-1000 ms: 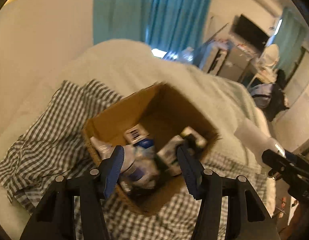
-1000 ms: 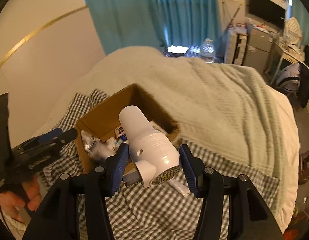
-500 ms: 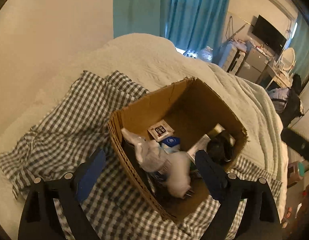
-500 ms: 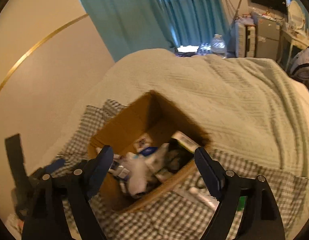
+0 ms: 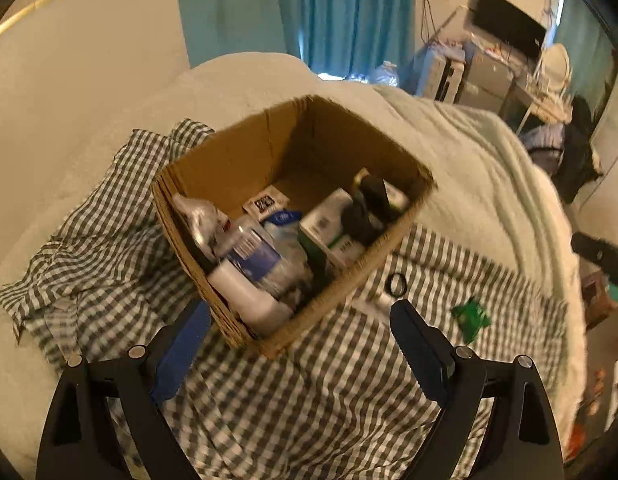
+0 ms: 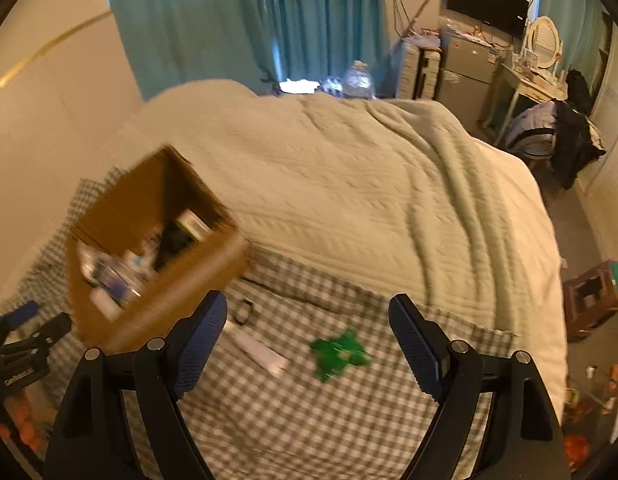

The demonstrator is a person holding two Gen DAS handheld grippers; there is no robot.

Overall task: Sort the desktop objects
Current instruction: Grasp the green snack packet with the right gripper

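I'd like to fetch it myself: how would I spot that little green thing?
Find the checked cloth spread over the bed, then the cardboard box on it. The green packet lies on the cloth right of the box, past a white tube; it is the only green item there.

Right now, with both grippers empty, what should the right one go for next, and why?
Probably lower the right gripper onto the green packet. Its jaws stand open with nothing between them, and the packet lies loose on the checked cloth, outside the cardboard box, almost directly ahead of it.
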